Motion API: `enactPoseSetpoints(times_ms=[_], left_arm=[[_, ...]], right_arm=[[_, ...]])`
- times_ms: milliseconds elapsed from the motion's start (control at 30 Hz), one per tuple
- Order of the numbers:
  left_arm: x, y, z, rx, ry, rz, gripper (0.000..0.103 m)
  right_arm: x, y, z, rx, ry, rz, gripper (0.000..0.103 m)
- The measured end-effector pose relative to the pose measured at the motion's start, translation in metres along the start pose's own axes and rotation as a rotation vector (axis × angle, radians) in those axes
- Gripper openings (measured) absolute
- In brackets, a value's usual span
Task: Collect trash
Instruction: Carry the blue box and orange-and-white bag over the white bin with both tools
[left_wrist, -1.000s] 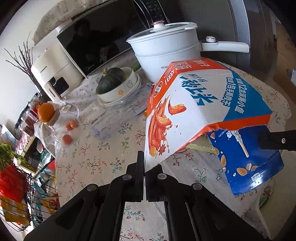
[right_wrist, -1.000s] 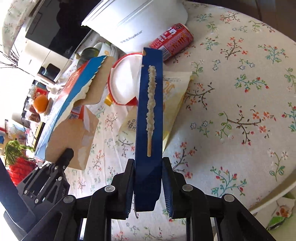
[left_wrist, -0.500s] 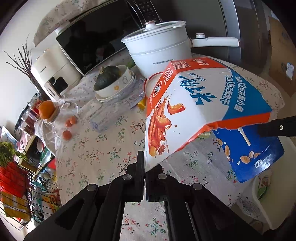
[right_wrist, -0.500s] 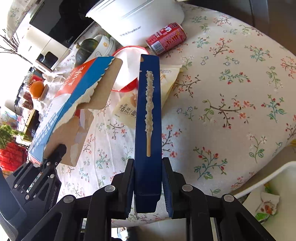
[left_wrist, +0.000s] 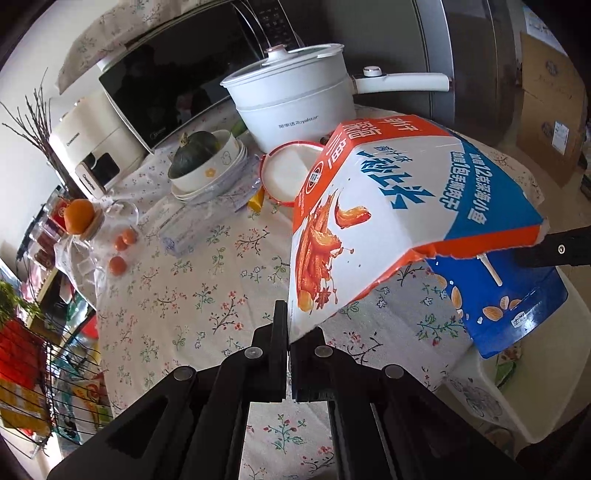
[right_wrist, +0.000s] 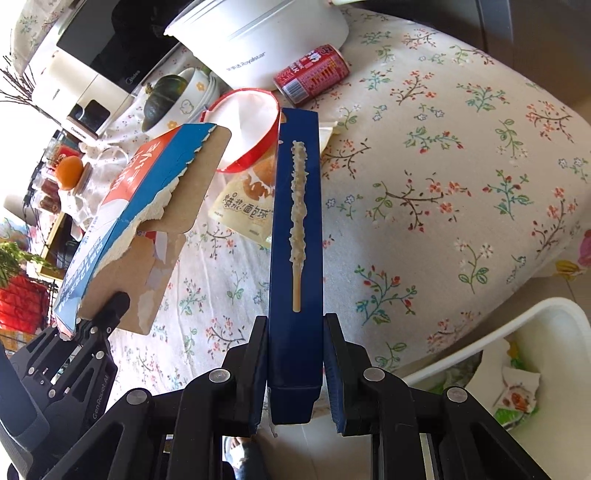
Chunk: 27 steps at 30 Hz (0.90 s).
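Observation:
My left gripper (left_wrist: 288, 326) is shut on a torn orange, white and blue food carton (left_wrist: 391, 218) and holds it above the floral table; the carton also shows in the right wrist view (right_wrist: 147, 206). My right gripper (right_wrist: 295, 332) is shut on a slim blue snack box (right_wrist: 296, 236), held upright near the table's edge; it also shows in the left wrist view (left_wrist: 509, 295). On the table lie a red drink can (right_wrist: 314, 72), a yellow bread-ball wrapper (right_wrist: 247, 206) and a red-rimmed white lid (right_wrist: 251, 125).
A white trash bin (right_wrist: 517, 354) with wrappers inside stands below the table's edge at lower right. A white electric pot (left_wrist: 295, 99), a bowl with a squash (left_wrist: 207, 162), a microwave (left_wrist: 177, 74) and oranges (left_wrist: 118, 251) occupy the far side.
Both grippers have drawn back from the table with their boxes. The white bin has come into view at the lower right of both views.

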<state>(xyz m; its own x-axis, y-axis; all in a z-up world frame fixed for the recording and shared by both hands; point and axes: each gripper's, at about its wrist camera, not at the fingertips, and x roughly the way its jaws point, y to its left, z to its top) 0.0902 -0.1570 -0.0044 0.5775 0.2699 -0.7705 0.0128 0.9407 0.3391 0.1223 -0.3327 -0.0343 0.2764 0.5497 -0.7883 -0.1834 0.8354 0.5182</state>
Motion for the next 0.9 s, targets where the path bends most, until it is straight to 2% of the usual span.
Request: enactPoseSetpoints(times_ms=[433,567,700,900], left_arm=[[-0.019,-0.045,-0.005,0.051,0.000,-0.132,0.000],[-0.030,-0.067,-0.012,0.097,-0.005,-0.174,0.000],[-0.038,-0.092,-0.023,0.152,0.000,-0.224,0.000],[-0.045,-0.125,-0.032,0.228,-0.016,-0.248,0.000]], right_arm=[[-0.047,-0.039,-0.037,0.042,-0.012,-0.045,0.025],[-0.064,-0.052,-0.046,0.062,-0.009,-0.058,0.025],[-0.073,-0.067,-0.064,0.069,0.023,-0.087,0.025],[-0.081,-0.089,-0.101,0.091,0.071,-0.131,0.025]])
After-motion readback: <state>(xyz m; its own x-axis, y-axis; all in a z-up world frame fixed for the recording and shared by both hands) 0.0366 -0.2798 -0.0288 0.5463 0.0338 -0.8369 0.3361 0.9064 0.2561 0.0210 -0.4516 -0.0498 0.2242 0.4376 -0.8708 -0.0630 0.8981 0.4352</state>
